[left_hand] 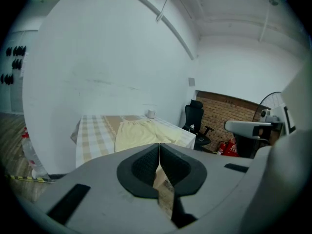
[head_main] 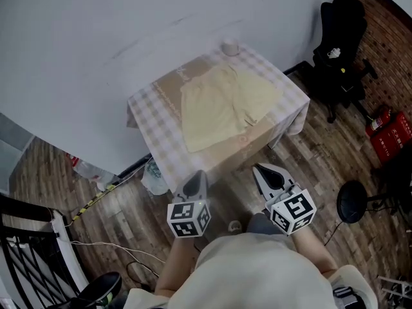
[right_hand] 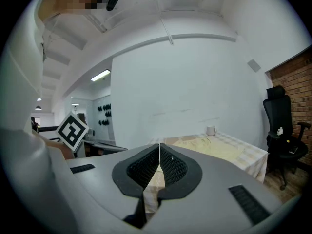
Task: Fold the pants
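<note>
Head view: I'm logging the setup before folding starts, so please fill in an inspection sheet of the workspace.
Surface: cloth-covered table, checked pattern.
Job's things: pale yellow pants lie spread flat, unfolded.
Clutter: white cup at the table's far edge.
Grippers: left claw and right claw both shut, empty, short of the table.
Cables: thin white cable on the wooden floor.
Surroundings: black office chair, red fire extinguishers.

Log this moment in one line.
stage: pre-grasp | pale yellow fabric pants: flat, unfolded on checked-cloth table | left claw: shut, empty | right claw: shut, empty
</note>
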The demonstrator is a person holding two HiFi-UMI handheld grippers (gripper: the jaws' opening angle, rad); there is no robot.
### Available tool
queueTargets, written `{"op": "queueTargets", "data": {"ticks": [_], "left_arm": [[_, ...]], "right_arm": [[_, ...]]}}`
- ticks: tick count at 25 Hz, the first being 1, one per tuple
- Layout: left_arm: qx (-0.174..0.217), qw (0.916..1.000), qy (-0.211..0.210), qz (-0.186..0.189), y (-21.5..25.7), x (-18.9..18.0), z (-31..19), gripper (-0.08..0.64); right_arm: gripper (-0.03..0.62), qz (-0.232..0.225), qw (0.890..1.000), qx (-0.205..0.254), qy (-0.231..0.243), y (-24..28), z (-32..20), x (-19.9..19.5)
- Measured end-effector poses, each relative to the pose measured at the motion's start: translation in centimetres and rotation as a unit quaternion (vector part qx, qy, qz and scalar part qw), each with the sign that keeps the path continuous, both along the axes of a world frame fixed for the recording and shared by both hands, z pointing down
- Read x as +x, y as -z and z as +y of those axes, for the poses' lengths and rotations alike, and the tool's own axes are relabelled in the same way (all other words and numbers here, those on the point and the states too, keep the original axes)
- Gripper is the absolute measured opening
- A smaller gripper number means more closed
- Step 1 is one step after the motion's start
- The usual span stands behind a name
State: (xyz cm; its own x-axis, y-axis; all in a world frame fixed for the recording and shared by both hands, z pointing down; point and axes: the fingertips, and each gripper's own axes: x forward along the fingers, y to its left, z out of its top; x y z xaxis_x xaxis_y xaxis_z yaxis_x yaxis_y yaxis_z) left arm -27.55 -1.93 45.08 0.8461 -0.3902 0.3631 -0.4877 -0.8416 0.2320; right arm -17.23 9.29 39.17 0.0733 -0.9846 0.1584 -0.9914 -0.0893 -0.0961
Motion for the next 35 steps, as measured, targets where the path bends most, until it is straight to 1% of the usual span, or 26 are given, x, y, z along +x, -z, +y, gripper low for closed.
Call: {"op": "queueTargets", "data": {"ticks": [4, 7, 12, 16, 19, 25, 35], "left_arm": [[-0.003, 0.9998, 0.018, -0.007, -0.7, 0.7, -1.0, 0.005], [-0.003, 0.9992, 0.038, -0.009, -1.0, 1.7, -2.2, 0.005], [-0.004, 0.9961, 0.087, -0.005, -1.3, 4.6, -4.8, 0.005], [0.001, 0.993, 0.118, 0.0, -0.5, 7.5, -6.5, 0.005], [0.002, 0.9902, 0.14, 0.0, 0.1, 9.3, -7.8, 0.005], [-0.002, 0.9829, 0.184, -0.007, 0.0, 10.9, -9.6, 0.005], [-0.022, 0.9656, 0.258, -0.02, -2.6, 11.1, -11.0, 0.005]], "right_arm": [[0.002, 0.003, 1.0, -0.005, 0.019, -0.5, -1.1, 0.9], [0.002, 0.0, 0.999, -0.008, 0.04, -1.1, -2.6, 2.4], [0.002, 0.01, 0.996, -0.01, 0.085, -1.0, -6.0, 6.5], [0.002, 0.021, 0.993, -0.003, 0.118, 0.3, -8.9, 10.2], [0.002, 0.02, 0.99, 0.001, 0.139, 1.1, -10.9, 12.3], [0.002, 0.011, 0.983, -0.003, 0.183, 1.0, -13.8, 14.3], [0.002, -0.002, 0.969, -0.015, 0.246, -0.1, -16.7, 16.3]]}}
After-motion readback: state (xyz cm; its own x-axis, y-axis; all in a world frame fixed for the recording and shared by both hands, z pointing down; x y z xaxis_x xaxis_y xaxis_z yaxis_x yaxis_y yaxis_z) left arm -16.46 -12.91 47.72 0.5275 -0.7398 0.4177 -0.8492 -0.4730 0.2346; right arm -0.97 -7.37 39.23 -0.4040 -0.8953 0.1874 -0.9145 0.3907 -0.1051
